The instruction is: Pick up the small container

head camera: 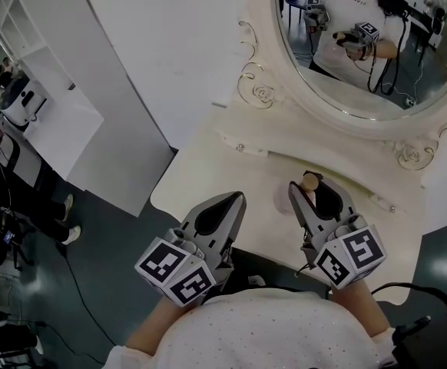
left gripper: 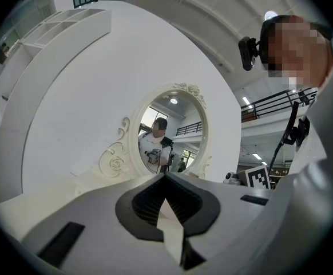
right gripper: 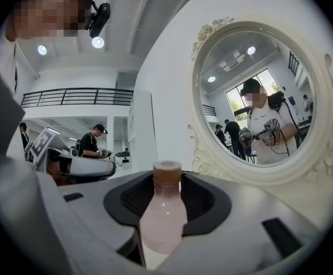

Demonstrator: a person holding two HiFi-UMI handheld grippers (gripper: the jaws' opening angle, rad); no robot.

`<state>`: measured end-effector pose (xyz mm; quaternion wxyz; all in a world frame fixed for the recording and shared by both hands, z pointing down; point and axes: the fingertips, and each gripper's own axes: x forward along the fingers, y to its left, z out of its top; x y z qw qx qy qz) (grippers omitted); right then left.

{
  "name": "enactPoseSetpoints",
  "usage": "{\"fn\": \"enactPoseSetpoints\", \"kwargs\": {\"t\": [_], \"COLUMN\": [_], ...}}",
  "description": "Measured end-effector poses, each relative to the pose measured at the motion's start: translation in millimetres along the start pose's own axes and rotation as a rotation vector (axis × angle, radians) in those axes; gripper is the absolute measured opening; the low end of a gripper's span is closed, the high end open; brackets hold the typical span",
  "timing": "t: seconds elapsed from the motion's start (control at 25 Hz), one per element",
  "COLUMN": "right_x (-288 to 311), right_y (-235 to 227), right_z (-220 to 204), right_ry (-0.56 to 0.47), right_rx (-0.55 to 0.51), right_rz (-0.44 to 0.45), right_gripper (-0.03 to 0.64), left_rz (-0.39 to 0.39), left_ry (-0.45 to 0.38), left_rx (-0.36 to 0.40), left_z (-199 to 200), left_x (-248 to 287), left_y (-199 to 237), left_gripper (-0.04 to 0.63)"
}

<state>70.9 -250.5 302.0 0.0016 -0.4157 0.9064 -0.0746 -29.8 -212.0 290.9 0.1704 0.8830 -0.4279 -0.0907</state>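
Observation:
The small container is a pink bottle (right gripper: pixel 162 211) with a tan cap (head camera: pixel 311 181). It stands upright between the jaws of my right gripper (right gripper: pixel 167 179), whose pads press on its sides. In the head view the right gripper (head camera: pixel 309 184) is over the cream vanity table (head camera: pixel 208 167), and only the bottle's cap shows past its jaws. My left gripper (head camera: pixel 236 197) hovers beside it to the left, over the table's front. Its tips meet, and nothing is between them in the left gripper view (left gripper: pixel 165 177).
An oval mirror (head camera: pixel 362 52) in an ornate cream frame stands at the back of the table and reflects the person holding the grippers. A white shelf unit (head camera: pixel 47 121) stands to the left. Dark floor lies past the table's left edge, with people there.

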Motion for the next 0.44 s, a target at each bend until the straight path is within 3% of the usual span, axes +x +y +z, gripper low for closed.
{"fn": "enactPoseSetpoints", "kwargs": {"t": [0.44], "right_x": [-2.7], "right_y": [-9.2], "right_z": [1.5], "right_ry": [0.004], "right_rx": [0.01], "right_rz": [0.001], "right_gripper": [0.146], "left_rz": [-0.016], "left_ry": [0.003], "left_rx": [0.029], "left_z": [1.8], "left_x": [9.5], "left_y": [-8.7], "left_gripper": [0.002]}}
